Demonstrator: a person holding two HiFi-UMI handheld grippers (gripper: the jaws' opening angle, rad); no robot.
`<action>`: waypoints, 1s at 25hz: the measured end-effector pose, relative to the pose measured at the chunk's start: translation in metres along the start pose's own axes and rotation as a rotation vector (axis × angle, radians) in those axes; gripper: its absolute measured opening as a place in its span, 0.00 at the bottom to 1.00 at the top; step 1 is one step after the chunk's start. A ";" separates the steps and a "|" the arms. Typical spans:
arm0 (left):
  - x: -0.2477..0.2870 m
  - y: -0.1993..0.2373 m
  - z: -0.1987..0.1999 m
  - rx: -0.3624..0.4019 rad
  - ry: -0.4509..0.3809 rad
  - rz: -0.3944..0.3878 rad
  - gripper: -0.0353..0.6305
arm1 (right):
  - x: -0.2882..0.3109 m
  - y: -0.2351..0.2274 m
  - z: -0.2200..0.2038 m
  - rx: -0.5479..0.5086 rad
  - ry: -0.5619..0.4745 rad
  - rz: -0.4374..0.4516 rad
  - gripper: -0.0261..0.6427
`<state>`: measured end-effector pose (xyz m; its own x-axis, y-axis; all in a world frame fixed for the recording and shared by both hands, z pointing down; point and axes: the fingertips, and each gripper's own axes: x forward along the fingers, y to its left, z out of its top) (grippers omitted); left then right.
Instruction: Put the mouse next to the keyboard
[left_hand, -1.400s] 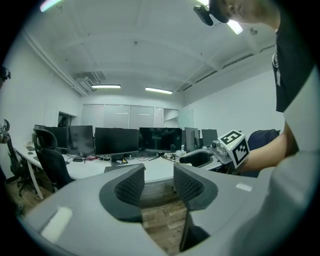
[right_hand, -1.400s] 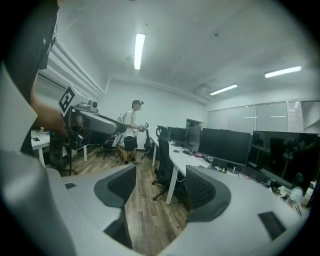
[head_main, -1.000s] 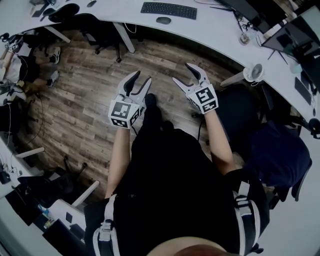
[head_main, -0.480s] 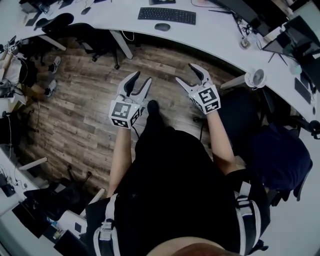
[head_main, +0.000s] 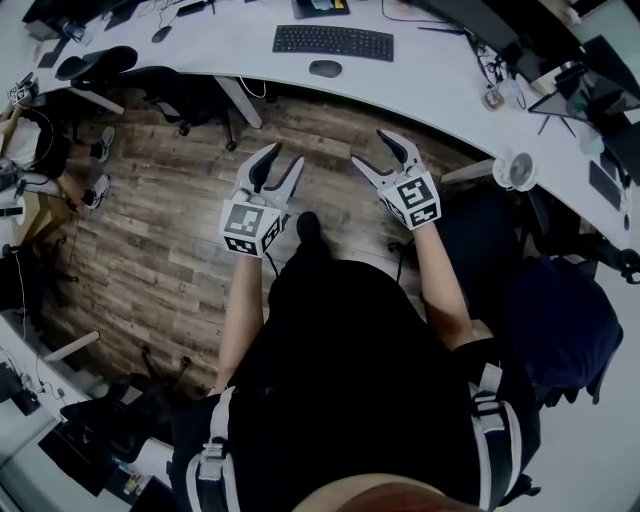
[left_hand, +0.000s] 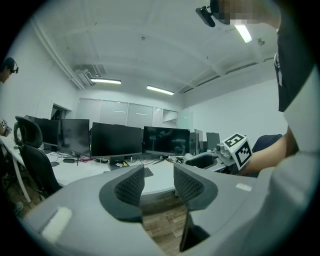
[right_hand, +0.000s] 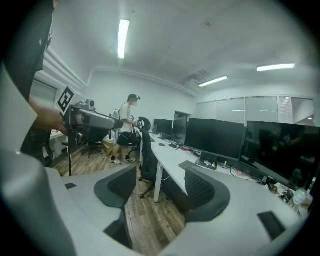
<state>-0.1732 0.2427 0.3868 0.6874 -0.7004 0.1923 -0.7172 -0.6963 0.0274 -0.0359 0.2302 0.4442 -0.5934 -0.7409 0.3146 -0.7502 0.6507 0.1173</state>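
Hovering over the wooden floor (head_main: 160, 230), both claws wide and empty

The left gripper (head_main: 282, 157) and the right gripper (head_main: 372, 150) are held side by side, apart from each other, above the floor and short of the curved white desk (head_main: 430, 85). In the left gripper view the jaws are seen spread wide, with only floorboards and the desk edge between them. In the right gripper view the jaws are likewise spread wide, with floor and a desk leg framed in the gap. Nothing is gripped by either.

The mouse (head_main: 325, 68) is seen lying on the desk just in front of the black keyboard (head_main: 333, 42), on the side nearer the person, with a narrow strip of desk top between the two. Both are well apart from the grippers.

Between the grippers and the mouse only bare floor and the desk's front edge are found. A white desk leg (head_main: 246, 98) slants down to the left of that line, and a dark office chair (head_main: 165, 80) is tucked under the desk further left. A second dark chair (head_main: 560, 320) stands to the person's right. The toe of a dark shoe (head_main: 307, 224) is seen between the two grippers.

A row of dark monitors (left_hand: 116, 139) is shown along the desk in the left gripper view. The room is an office with white walls and ceiling strip lights (right_hand: 123, 37). In the right gripper view another person (right_hand: 129, 125) is seen standing far off.
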 end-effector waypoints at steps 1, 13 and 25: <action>0.003 0.005 0.000 -0.001 0.003 -0.004 0.33 | 0.005 -0.002 0.001 0.000 0.003 -0.001 0.50; 0.034 0.059 0.002 0.010 0.032 -0.054 0.33 | 0.054 -0.024 0.005 0.026 0.034 -0.034 0.50; 0.061 0.108 -0.007 0.023 0.048 -0.146 0.32 | 0.096 -0.033 0.009 0.047 0.056 -0.111 0.49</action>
<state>-0.2092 0.1259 0.4082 0.7774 -0.5836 0.2347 -0.6070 -0.7939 0.0365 -0.0704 0.1358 0.4619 -0.4894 -0.7967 0.3548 -0.8242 0.5555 0.1105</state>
